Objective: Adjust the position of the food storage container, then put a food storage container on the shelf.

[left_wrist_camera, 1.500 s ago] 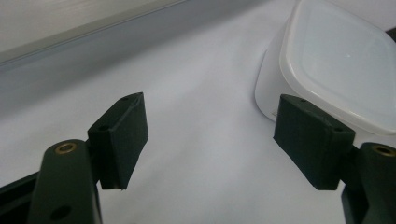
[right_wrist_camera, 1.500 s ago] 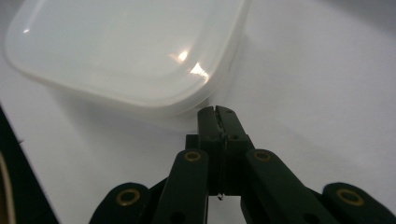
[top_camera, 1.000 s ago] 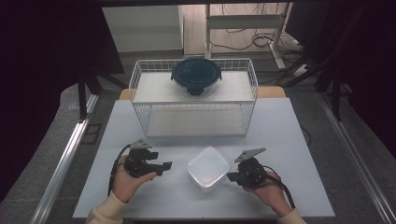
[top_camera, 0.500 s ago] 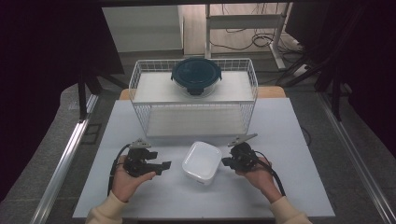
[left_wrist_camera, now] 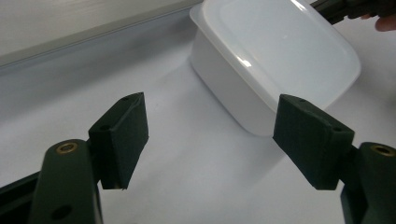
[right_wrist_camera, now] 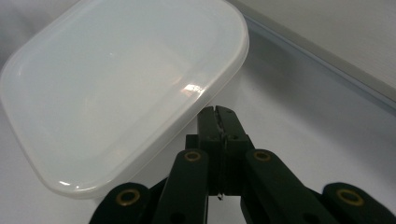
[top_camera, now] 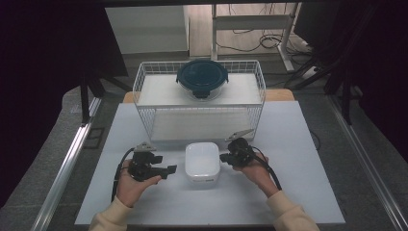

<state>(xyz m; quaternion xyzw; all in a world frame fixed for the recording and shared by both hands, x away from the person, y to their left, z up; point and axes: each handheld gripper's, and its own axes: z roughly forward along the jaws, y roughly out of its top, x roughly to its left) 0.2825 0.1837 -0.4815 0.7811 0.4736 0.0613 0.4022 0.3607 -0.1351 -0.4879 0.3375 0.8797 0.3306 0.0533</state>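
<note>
A wire basket [top_camera: 144, 91] holding a dark-lidded bowl [top_camera: 202, 78] stands just behind the white container [top_camera: 202, 162]. The container's long axis runs toward the basket. The right gripper [top_camera: 224, 157], jaws closed and empty, touches its side; the left gripper [top_camera: 172, 169] gapes empty nearby.

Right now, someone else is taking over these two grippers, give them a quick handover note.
Left gripper: open, holding nothing, jaws facing the white lidded container from its left.
Right gripper: shut with nothing between its jaws, tips against the container's right side under the lid rim.
Container: on the white table, in front of the wire basket; a round dark-lidded glass container sits on the basket.
Done: nothing gripped yet.
Left: probably grip the white container and move it.
</note>
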